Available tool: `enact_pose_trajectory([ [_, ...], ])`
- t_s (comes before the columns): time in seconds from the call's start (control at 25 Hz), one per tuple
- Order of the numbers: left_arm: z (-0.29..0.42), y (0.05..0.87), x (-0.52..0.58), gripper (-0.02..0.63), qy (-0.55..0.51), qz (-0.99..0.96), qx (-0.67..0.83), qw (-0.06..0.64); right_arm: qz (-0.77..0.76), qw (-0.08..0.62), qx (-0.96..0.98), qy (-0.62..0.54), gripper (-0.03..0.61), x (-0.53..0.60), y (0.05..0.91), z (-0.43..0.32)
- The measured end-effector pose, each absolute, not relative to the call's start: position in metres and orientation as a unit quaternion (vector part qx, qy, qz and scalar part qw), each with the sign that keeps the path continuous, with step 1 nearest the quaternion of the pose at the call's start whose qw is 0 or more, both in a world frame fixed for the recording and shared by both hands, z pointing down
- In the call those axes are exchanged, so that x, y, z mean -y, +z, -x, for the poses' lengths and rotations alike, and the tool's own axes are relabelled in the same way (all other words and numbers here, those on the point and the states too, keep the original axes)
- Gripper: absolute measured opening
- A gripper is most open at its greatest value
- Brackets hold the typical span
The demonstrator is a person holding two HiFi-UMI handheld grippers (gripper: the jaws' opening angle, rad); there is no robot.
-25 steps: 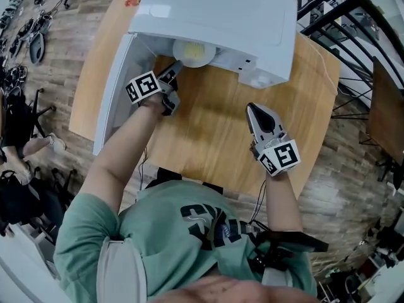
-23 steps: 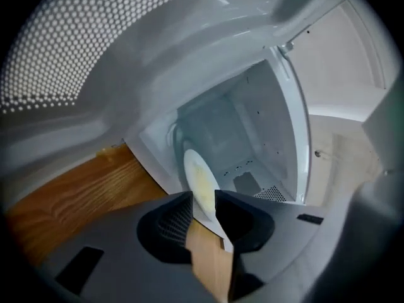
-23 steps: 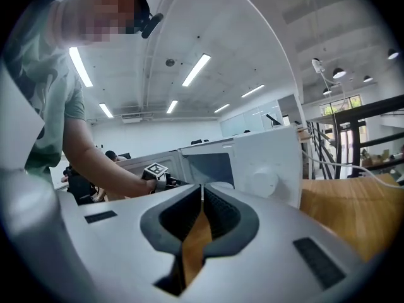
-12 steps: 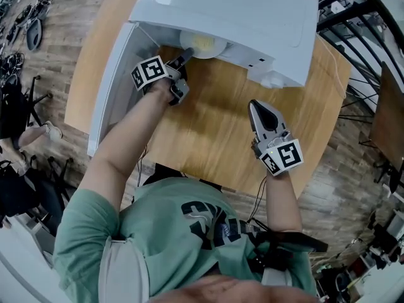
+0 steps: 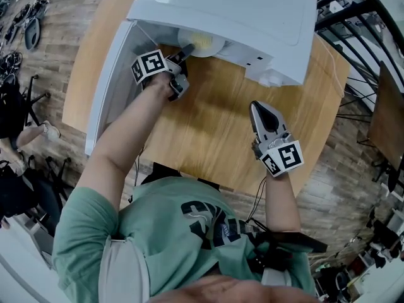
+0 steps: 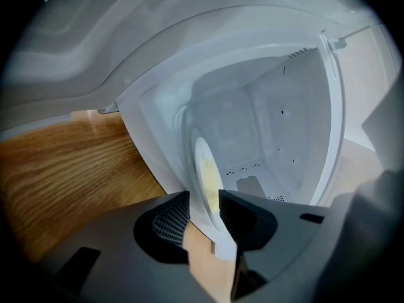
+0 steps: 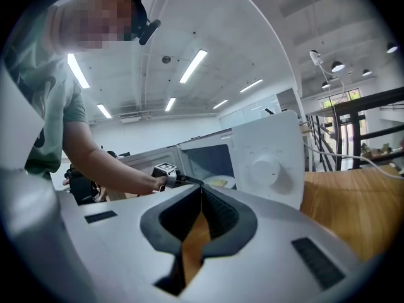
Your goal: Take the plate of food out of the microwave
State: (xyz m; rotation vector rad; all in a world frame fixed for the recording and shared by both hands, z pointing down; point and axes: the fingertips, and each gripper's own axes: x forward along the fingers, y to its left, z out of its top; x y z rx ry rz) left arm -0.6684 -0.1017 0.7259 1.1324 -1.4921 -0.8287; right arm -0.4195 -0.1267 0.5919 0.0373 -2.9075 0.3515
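A white plate point(image 5: 201, 43) with yellow food point(image 6: 208, 175) sits inside the white microwave point(image 5: 240, 11), whose door point(image 5: 113, 74) hangs open to the left. My left gripper point(image 5: 183, 54) reaches into the opening. In the left gripper view its jaws point(image 6: 203, 201) have just been opening, and the plate's near rim point(image 6: 197, 156) stands between the pads without a clear squeeze. My right gripper point(image 5: 260, 109) hovers over the wooden table point(image 5: 208, 125), shut and empty. In the right gripper view its pads point(image 7: 201, 191) meet, and the left gripper point(image 7: 173, 178) shows at the plate point(image 7: 219, 182).
The microwave's dial panel point(image 7: 265, 163) faces my right gripper. The round table's edge curves at right point(image 5: 328, 87). A dark metal rack point(image 5: 353, 17) stands beyond the table, and chairs and gear point(image 5: 19, 36) fill the floor at left.
My left gripper has moved forward to the plate's rim at the microwave opening, and its jaws now straddle that rim. The right gripper has stayed where it was.
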Motion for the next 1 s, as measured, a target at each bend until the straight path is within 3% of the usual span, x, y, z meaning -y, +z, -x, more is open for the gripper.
enact_pose_trajectory([
  [0.24,0.669,0.730,0.100,0.128,-0.332,-0.460,0.630,0.530,-0.016,0.112,0.986,0.119,0.006,0.125,0.596,0.412],
  [0.32,0.672,0.722,0.101,0.043,-0.345,-0.462,0.630,0.520,-0.017,0.115,0.986,0.119,0.006,0.124,0.597,0.410],
  [0.4,0.675,0.712,0.102,0.021,-0.361,-0.468,0.627,0.508,-0.018,0.118,0.985,0.121,0.006,0.123,0.598,0.408],
  [1.0,0.650,0.689,0.078,0.012,-0.412,-0.483,0.580,0.510,-0.028,0.119,0.985,0.119,0.006,0.114,0.587,0.390],
])
